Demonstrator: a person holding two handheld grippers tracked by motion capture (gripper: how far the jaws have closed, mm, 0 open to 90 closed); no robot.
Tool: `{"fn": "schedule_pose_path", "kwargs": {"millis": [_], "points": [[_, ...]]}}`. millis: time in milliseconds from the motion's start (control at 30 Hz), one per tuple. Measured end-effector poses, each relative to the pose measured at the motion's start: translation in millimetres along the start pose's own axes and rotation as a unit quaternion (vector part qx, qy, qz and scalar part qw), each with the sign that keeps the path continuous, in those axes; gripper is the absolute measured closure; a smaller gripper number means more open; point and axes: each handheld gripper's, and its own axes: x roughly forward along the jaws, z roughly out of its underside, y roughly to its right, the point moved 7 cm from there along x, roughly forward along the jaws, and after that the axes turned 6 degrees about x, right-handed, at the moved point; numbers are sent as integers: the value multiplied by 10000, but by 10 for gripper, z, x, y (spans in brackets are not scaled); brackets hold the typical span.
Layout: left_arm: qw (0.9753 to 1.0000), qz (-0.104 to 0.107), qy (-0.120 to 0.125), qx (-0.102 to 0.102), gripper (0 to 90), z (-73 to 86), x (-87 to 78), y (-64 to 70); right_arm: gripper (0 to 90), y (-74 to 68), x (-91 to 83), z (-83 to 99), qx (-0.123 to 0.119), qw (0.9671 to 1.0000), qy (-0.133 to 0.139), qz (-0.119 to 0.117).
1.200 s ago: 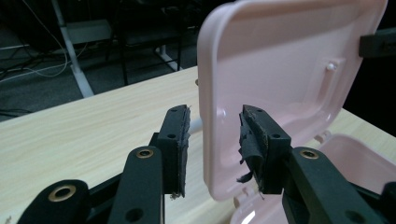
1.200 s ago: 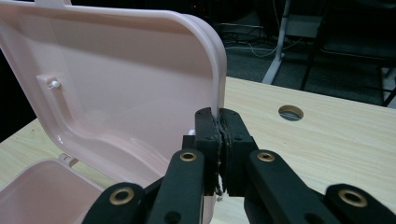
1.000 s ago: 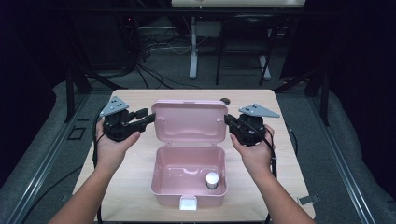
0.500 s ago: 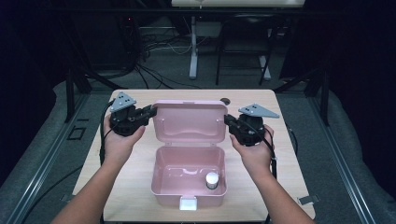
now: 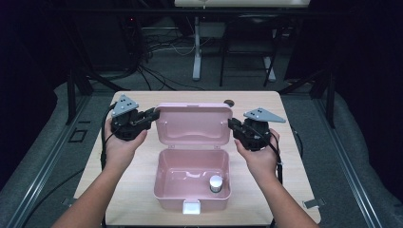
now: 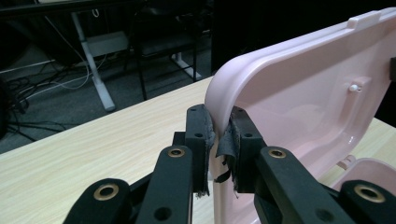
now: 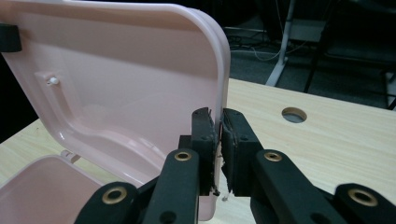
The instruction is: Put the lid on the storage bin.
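On the table (image 5: 133,190) the box (image 5: 192,178) sits centred, a small jar (image 5: 216,184) in its right front corner, its raised lid (image 5: 192,126) behind, between the left gripper (image 5: 153,115) and right gripper (image 5: 231,124).

Both forearms reach forward from the near edge, spread apart, each hand wrapped around its tool from below. The left gripper (image 5: 151,115) points inward to the right, jaws pressed nearly together. The right gripper (image 5: 231,124) points inward to the left, jaws likewise nearly together.
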Motion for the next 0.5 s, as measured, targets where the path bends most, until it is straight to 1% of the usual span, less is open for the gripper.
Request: {"fn": "schedule_pose_path", "kwargs": {"millis": [100, 233, 333, 500], "points": [[10000, 58, 45, 22, 805, 15, -33, 21, 839, 2, -27, -26, -23, 9999, 122, -1], [9999, 93, 82, 28, 805, 24, -53, 29, 832, -32, -63, -102, -70, 9998, 165, -44], [9999, 123, 69, 54, 805, 32, -79, 42, 830, -58, -85, -151, -121, 9997, 222, -17], [9998, 159, 87, 68, 803, 40, -121, 65, 827, -77, -119, -147, -129, 9997, 225, -44]]}}
